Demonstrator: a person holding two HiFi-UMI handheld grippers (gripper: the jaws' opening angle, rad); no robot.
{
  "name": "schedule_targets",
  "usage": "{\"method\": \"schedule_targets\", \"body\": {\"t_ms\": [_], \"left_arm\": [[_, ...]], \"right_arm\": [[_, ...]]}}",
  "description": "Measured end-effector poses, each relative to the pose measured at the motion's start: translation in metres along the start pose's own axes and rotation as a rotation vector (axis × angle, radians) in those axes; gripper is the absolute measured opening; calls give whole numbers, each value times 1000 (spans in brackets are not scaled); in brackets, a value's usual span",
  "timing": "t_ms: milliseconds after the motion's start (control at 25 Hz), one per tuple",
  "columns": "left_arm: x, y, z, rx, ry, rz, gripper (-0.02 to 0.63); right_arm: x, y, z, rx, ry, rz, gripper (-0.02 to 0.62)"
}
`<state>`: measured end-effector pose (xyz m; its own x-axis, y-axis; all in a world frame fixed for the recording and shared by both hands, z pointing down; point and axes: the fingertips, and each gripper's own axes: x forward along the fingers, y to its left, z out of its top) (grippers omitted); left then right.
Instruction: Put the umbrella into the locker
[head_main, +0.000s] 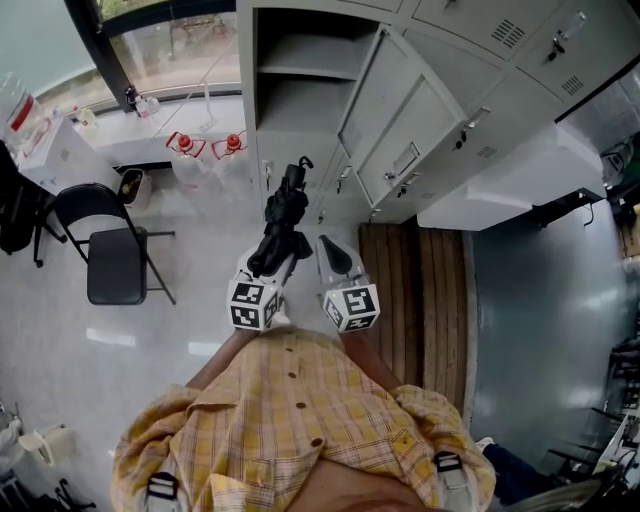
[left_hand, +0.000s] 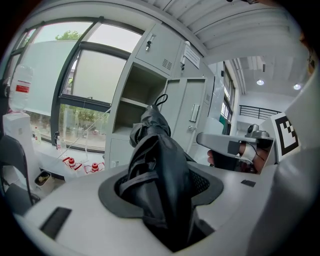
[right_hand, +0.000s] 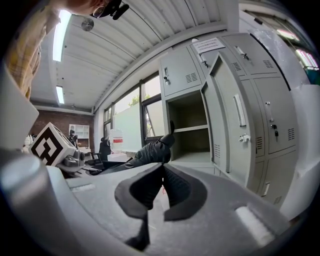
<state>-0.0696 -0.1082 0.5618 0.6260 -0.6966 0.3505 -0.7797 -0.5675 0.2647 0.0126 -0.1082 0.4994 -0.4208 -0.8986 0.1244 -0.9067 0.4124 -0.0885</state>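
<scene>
A folded black umbrella (head_main: 282, 218) sticks out from my left gripper (head_main: 272, 256), which is shut on its lower part. Its strap end points toward the open grey locker (head_main: 300, 95). In the left gripper view the umbrella (left_hand: 157, 165) fills the gap between the jaws, with the open compartment (left_hand: 137, 107) ahead. My right gripper (head_main: 335, 256) hovers just to the right of the umbrella, shut and empty. In the right gripper view its pads (right_hand: 172, 187) meet at the tips. There the umbrella (right_hand: 150, 151) lies to the left, in front of the open locker (right_hand: 190, 132) and its swung-out door (right_hand: 225, 115).
A black folding chair (head_main: 115, 255) stands at the left. Two red-capped water jugs (head_main: 205, 148) sit by the window, left of the locker. More closed locker doors (head_main: 500, 60) run to the right, above a white bench-like unit (head_main: 510, 180) and a strip of wooden flooring (head_main: 420, 300).
</scene>
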Motion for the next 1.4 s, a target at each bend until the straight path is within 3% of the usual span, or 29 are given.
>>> {"method": "schedule_targets", "body": {"t_ms": [440, 800, 1400], "left_arm": [[49, 41, 36, -35, -8, -47, 230], [78, 58, 38, -52, 19, -67, 230], [119, 63, 56, -65, 18, 1, 230]], "right_arm": [[63, -28, 14, -2, 3, -39, -3], [85, -49, 7, 9, 25, -75, -3], [112, -86, 20, 15, -7, -5, -3]]}}
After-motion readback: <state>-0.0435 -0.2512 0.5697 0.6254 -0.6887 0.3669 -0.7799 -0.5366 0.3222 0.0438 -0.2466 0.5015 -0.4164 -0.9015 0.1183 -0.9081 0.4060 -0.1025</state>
